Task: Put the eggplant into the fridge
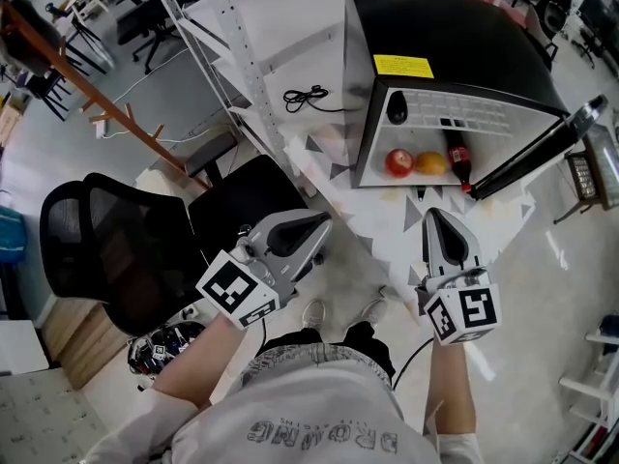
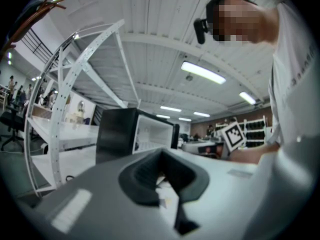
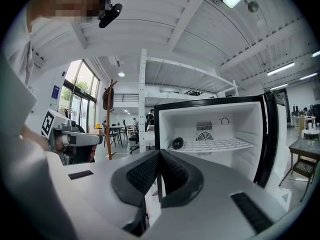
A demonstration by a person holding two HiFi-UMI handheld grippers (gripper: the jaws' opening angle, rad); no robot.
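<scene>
The dark eggplant (image 1: 397,107) lies on the white wire shelf inside the open black fridge (image 1: 455,37); in the right gripper view the eggplant (image 3: 177,143) sits at the shelf's left end. My right gripper (image 1: 432,217) is held in front of the fridge (image 3: 245,124), apart from it, shut with nothing between its pads (image 3: 172,176). My left gripper (image 1: 321,224) hovers further left, also shut and empty. In the left gripper view the fridge (image 2: 117,134) stands ahead, beyond the closed left gripper (image 2: 161,170).
On the fridge floor lie a red apple (image 1: 398,162), an orange (image 1: 431,163) and a cola bottle (image 1: 458,162). The fridge door (image 1: 532,153) swings out to the right. A white metal rack (image 1: 251,56) and a black office chair (image 1: 126,249) stand on the left.
</scene>
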